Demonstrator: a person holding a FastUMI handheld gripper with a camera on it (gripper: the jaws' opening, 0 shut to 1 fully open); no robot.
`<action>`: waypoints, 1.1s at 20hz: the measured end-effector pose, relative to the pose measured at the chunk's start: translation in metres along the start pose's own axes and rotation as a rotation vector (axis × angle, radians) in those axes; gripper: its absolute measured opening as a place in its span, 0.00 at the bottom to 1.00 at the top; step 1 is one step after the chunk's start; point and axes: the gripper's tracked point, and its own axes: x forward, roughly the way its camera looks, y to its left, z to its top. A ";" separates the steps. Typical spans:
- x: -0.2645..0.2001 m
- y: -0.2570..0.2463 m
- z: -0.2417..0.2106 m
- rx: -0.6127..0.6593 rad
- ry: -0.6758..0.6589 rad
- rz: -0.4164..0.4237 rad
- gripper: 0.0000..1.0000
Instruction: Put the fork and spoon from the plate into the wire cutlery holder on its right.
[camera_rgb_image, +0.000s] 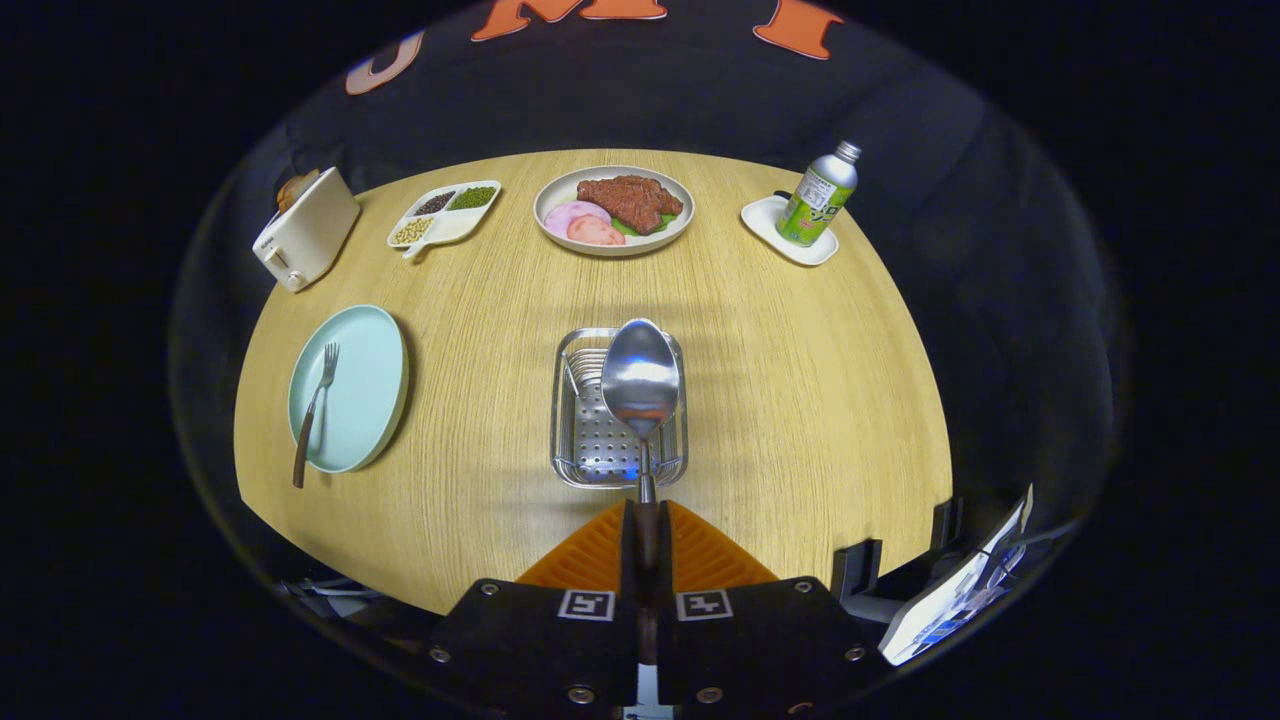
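The gripper (647, 525) is closed on the spoon (641, 385), whose handle is pinched between both fingers while the bowl is held out ahead, over the holder (575, 440). For a clean drop, the spoon should probably be lowered until it is well inside the wire walls before the fingers are opened. Off to the left, the fork (314, 410) is left lying on the plate (365, 385), handle overhanging the near rim.

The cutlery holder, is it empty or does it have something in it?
Empty: the wire cutlery holder shows a bare perforated floor; the spoon hangs above it, clamped in the jaws.
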 end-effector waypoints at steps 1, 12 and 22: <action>0.000 0.000 0.004 0.001 -0.009 -0.002 0.09; -0.047 0.010 0.108 0.020 -0.452 -0.024 0.36; -0.147 0.076 0.185 0.075 -0.972 0.056 0.87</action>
